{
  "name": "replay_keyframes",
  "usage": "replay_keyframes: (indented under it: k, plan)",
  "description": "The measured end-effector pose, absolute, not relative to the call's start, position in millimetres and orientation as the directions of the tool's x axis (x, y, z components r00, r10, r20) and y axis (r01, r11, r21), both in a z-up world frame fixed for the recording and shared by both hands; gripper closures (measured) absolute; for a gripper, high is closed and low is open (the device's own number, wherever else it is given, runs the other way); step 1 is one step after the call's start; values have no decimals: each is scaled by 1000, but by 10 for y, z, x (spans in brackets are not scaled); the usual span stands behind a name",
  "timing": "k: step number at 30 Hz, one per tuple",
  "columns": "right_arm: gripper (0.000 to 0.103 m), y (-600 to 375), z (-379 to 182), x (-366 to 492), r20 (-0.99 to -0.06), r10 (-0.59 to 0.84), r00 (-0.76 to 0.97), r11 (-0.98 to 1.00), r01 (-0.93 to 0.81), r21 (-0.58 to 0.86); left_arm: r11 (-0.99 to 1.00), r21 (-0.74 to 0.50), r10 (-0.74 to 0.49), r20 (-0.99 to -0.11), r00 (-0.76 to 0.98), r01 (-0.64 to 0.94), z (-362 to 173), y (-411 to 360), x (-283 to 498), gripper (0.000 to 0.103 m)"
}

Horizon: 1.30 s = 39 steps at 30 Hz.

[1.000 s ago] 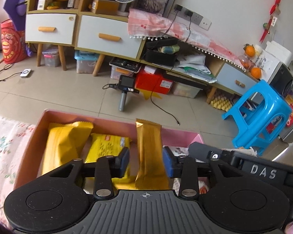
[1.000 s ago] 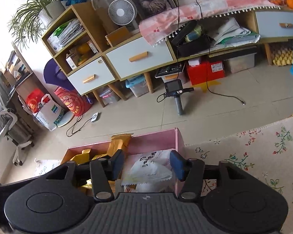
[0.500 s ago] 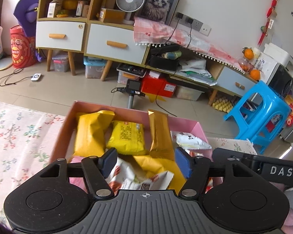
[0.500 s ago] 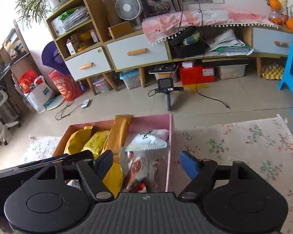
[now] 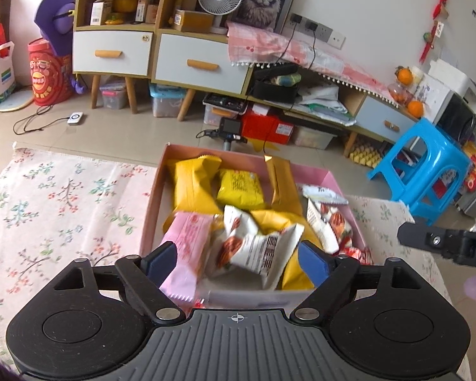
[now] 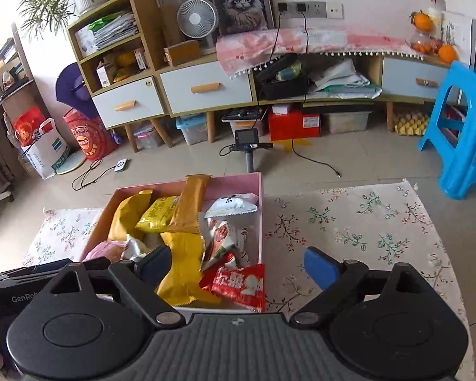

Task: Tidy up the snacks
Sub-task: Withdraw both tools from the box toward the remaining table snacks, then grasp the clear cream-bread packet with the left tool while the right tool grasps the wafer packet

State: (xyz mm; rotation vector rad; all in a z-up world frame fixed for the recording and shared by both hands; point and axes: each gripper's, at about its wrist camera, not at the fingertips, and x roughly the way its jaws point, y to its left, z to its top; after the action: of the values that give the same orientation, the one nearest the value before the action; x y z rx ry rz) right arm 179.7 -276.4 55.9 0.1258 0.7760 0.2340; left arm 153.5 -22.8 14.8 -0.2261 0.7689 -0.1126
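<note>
Both claws have drawn back from the pink box [image 5: 328, 176]: left claw [image 5: 236, 262] and right claw [image 6: 236, 265] gape wide, holding nothing. Snack packets [image 6: 181, 222] fill the box on the floral-clothed worktop [image 6: 365, 222]; a red packet [image 6: 239, 285] overhangs its near wall, so organizing appears nearly complete.

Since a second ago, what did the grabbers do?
Both pulled up and back from the pink cardboard box. The left gripper let go of the tall gold snack packet; the right gripper opened wider. The snacks stayed in the box.
</note>
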Motion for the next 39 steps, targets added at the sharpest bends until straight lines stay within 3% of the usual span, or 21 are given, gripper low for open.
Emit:
replay_keyframes:
  k: [15,26,32,39]
  plan:
    - [13,-2490,587,1156,-665,247,705,966,-230,115,985,-149,-168,-706,688,87,143,-46,937,5]
    - [12,-2470,249,920,-689,220,690,975,-184,128,982,-163,-183,-712,678,94,-50,241,643,4]
    - [12,-2428,77,761,-687,197,700,968,-248,25,979,-155,-201,-703,682,129,-187,343,540,4]
    - [10,-2493,-67,626,-687,196,700,954,-298,-31,967,-33,-210,-664,718,253,-400,344,499,4]
